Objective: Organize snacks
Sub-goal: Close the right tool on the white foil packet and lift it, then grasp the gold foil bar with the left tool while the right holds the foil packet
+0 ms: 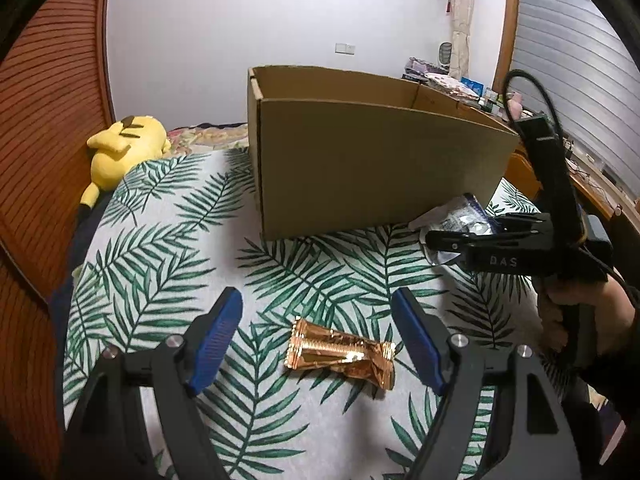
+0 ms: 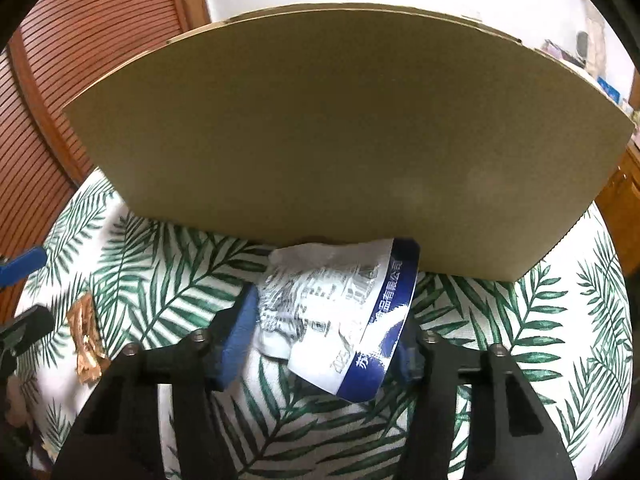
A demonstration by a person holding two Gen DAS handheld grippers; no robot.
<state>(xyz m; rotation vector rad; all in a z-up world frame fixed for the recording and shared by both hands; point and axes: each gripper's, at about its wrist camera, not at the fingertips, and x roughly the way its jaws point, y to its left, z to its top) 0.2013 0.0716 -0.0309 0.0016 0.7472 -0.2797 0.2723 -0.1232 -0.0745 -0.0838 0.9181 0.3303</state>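
A gold foil snack [image 1: 342, 354] lies flat on the leaf-print cloth [image 1: 160, 240], between and just ahead of the blue pads of my left gripper [image 1: 316, 296], which stands open without touching it. An open cardboard box [image 1: 360, 160] stands behind. At the foot of the box's front wall [image 2: 340, 140], my right gripper [image 2: 328, 320] is shut on a crumpled white and blue snack packet [image 2: 332, 312]; its left pad presses the packet's edge and the packet covers the right pad. The left wrist view shows that gripper [image 1: 440, 240] side-on, in a hand, with the packet [image 1: 460, 216] at its tips.
A yellow plush toy [image 1: 124, 148] lies at the far left of the bed beside a slatted wooden door [image 1: 48, 120]. A cluttered desk [image 1: 460, 84] stands behind the box at the right. The gold snack [image 2: 86, 340] and left gripper [image 2: 24, 296] show at the right wrist view's left edge.
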